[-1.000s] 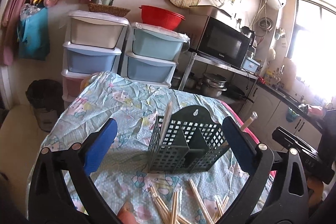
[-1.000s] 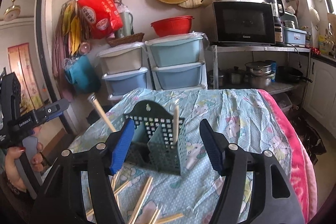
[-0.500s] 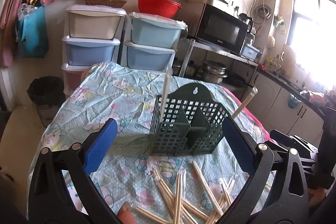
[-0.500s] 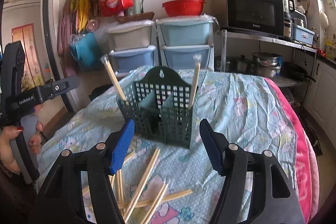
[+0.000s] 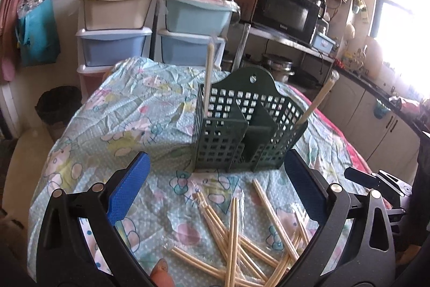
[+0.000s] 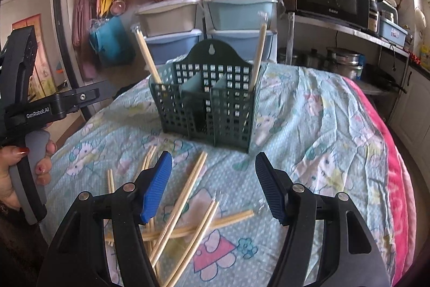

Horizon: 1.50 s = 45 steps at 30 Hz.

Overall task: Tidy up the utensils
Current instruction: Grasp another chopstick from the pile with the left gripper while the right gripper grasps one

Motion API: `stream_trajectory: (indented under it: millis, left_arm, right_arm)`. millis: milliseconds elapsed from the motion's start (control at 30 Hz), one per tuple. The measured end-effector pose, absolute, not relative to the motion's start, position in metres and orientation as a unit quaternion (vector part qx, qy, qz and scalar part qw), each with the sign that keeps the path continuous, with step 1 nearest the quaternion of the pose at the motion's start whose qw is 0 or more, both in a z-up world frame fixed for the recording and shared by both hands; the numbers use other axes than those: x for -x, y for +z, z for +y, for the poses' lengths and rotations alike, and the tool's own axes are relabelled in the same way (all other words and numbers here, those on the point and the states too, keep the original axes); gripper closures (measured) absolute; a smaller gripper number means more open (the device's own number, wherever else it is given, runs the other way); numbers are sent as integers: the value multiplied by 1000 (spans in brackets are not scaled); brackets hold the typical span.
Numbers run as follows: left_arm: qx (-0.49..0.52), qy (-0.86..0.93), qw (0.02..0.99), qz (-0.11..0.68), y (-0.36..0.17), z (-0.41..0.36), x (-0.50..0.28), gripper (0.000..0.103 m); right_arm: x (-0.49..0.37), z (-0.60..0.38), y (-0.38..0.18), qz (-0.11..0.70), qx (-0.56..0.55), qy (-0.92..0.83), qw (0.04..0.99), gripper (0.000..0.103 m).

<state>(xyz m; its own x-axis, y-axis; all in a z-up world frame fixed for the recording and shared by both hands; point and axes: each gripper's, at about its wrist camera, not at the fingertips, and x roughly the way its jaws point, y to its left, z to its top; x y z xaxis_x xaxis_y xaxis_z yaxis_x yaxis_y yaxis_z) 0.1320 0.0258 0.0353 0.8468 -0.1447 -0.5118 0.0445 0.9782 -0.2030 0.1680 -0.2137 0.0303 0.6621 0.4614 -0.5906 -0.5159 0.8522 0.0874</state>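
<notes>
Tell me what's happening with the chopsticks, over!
Left gripper and right gripper open, empty. Two chopsticks stand in the green holder; loose chopsticks lie scattered on the tablecloth. Nothing in the way.

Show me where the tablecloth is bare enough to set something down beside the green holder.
Bare cloth lies right of the green holder toward the pink edge, and left of it in the left wrist view. In front it is crowded: loose chopsticks lie scattered below both open grippers.

A cloth-covered table (image 5: 129,109) bears a green caddy (image 5: 242,136) and loose chopsticks (image 5: 233,227).
</notes>
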Motion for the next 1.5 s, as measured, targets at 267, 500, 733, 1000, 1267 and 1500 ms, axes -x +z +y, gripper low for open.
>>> stream_trajectory:
  millis: [267, 500, 733, 1000, 1267, 1500]
  left_arm:
    - [81, -69, 940, 324, 11, 13, -144, 15]
    - [68, -93, 921, 372, -11, 1, -159, 43]
    - [52, -123, 895, 425, -30, -9, -178, 66]
    - [22, -137, 875, 464, -39, -22, -201, 67]
    - [12, -131, 857, 499, -58, -29, -221, 74]
    - [5, -134, 853, 504, -70, -32, -228, 83]
  right_arm:
    - [-170, -212, 11, 345, 55, 269, 898, 44]
    - [-182, -209, -12, 388, 57, 270, 879, 55]
    - [-205, -204, -33, 435, 47, 276, 855, 62]
    - [-231, -207, -50, 485, -12, 296, 823, 65]
    - [-237, -208, -52, 493, -15, 293, 819, 80]
    - [-238, -216, -51, 491, -15, 284, 824, 94]
